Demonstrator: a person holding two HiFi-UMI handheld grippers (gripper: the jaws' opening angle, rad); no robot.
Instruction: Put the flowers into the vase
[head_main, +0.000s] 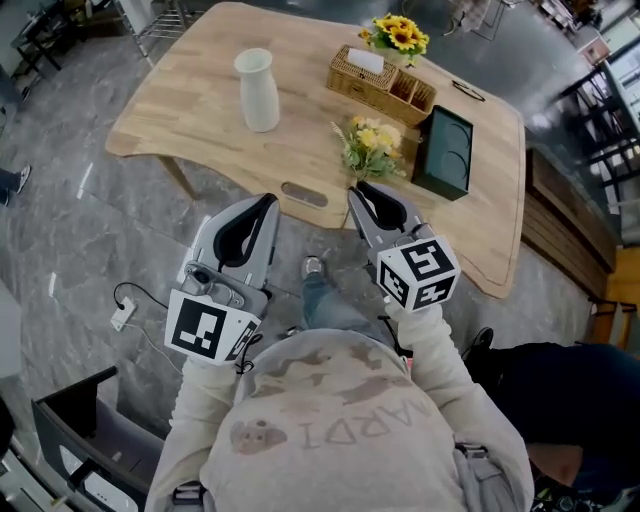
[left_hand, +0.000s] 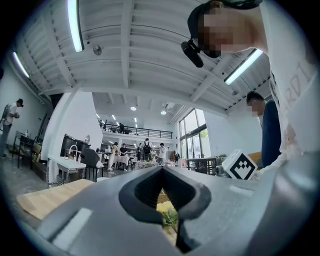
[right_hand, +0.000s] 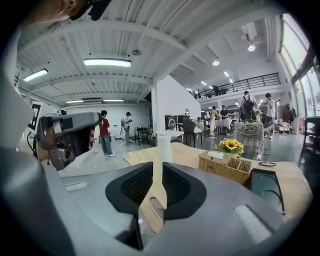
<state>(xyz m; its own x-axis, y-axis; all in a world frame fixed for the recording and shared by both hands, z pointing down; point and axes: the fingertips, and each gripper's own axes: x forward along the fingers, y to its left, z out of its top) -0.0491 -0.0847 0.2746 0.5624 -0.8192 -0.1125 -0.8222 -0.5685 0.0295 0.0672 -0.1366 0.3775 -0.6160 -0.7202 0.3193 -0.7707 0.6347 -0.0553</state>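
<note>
Head view: flowers (head_main: 370, 148) lie just above the empty, parted right tool (head_main: 368, 193), farther from the clenched left tool (head_main: 267, 202).

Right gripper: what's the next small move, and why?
Probably ease the right gripper forward and down toward the loose flowers lying on the table just ahead of it. Its jaws stand slightly apart with nothing between them, the flowers lie untouched, and the white vase farther left has no flowers in it.

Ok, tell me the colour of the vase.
The vase is plain white, clearest in the head view.
</note>
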